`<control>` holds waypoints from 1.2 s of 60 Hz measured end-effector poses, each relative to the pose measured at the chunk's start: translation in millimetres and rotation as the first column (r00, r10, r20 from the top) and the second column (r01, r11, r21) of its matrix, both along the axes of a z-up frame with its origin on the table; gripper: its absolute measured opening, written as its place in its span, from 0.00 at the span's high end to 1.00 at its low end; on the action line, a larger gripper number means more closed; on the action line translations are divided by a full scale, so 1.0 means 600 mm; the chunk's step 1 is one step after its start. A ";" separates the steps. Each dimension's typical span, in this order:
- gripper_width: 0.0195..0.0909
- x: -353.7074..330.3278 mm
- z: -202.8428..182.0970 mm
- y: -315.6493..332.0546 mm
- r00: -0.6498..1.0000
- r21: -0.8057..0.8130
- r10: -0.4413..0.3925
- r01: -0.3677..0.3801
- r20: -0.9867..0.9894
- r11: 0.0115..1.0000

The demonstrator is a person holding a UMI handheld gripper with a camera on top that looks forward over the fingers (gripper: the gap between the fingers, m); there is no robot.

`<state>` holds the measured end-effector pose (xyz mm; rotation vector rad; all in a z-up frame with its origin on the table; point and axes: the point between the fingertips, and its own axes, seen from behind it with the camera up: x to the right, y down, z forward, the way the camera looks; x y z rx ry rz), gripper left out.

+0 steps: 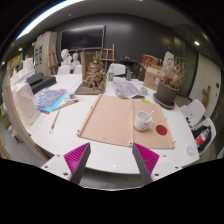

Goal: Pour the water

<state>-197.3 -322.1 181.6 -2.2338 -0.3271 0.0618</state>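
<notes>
Cup [144, 120], white, stands upright on the right part of a tan board [110, 118] lying on the white table [100, 150], beyond my fingers and nearer the right one than the left. From left to right I see coloured papers [55, 99], the board, then the cup, with my gripper [111, 158] held high and its fingers [76, 157] spread apart around nothing. Reaching the cup, as I judge it, calls for travel forward, down and slightly right; no water vessel is clear to me.
</notes>
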 end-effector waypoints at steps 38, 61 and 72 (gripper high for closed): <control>0.07 0.557 -0.091 0.018 0.955 0.027 -0.291 0.290 0.059 0.957; 0.07 0.858 -0.180 0.145 0.946 0.140 -0.323 0.322 -0.017 0.936; 0.08 0.880 -0.208 0.237 0.956 0.171 -0.283 0.293 -0.080 0.941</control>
